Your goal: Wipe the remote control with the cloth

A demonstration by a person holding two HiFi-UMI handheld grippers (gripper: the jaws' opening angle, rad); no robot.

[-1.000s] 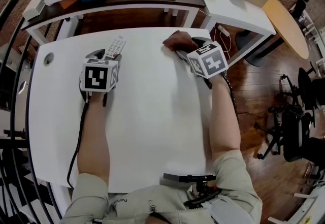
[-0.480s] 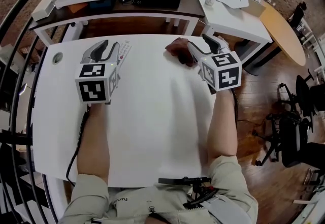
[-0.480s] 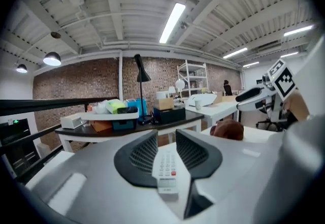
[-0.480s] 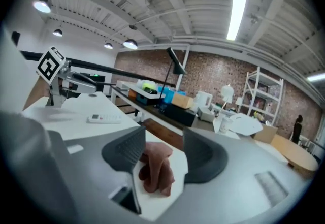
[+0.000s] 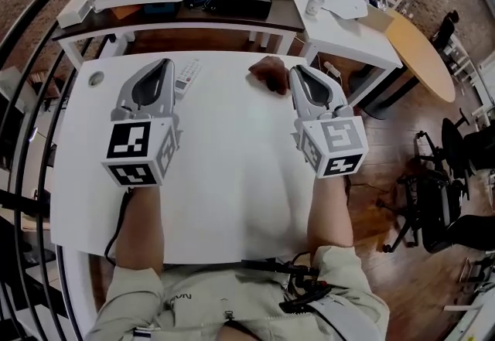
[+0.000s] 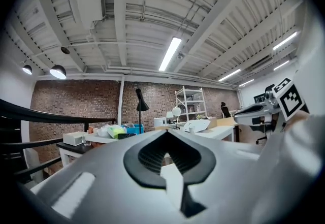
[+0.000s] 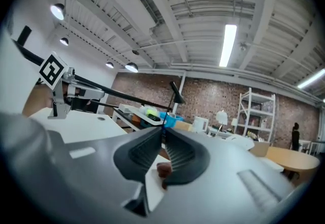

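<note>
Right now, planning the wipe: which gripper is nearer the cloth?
Right. The right gripper, jaws just closed empty, hovers beside the cloth; the left gripper, likewise, is farther, by the remote control.

– Your table?
– My table is smooth, matt white. At one o'clock the cloth looks soft and brown; at eleven the remote control is pale plastic.
– The tools?
– My left gripper and right gripper: matt grey plastic, ribbed black pads.
</note>
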